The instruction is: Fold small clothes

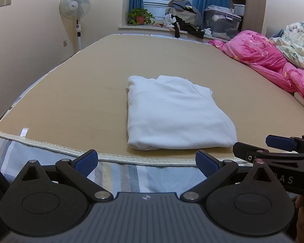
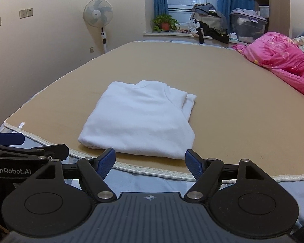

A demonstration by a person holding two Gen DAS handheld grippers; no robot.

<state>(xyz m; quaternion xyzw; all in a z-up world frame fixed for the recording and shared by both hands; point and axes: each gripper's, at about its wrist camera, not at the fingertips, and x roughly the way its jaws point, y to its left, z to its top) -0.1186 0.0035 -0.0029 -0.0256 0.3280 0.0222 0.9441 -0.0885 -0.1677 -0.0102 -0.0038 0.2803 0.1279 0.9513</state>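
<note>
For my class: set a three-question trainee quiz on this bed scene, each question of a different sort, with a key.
1. True or false: the white garment lies folded on the tan mat.
2. Multiple choice: the left gripper and right gripper are A) both open and empty, B) both clamped on cloth, C) one open, one shut.
3. Fill in: the bedding heaped at the mat's right side, the quilt, is ____ in colour.

Key: 1 true; 2 A; 3 pink.
</note>
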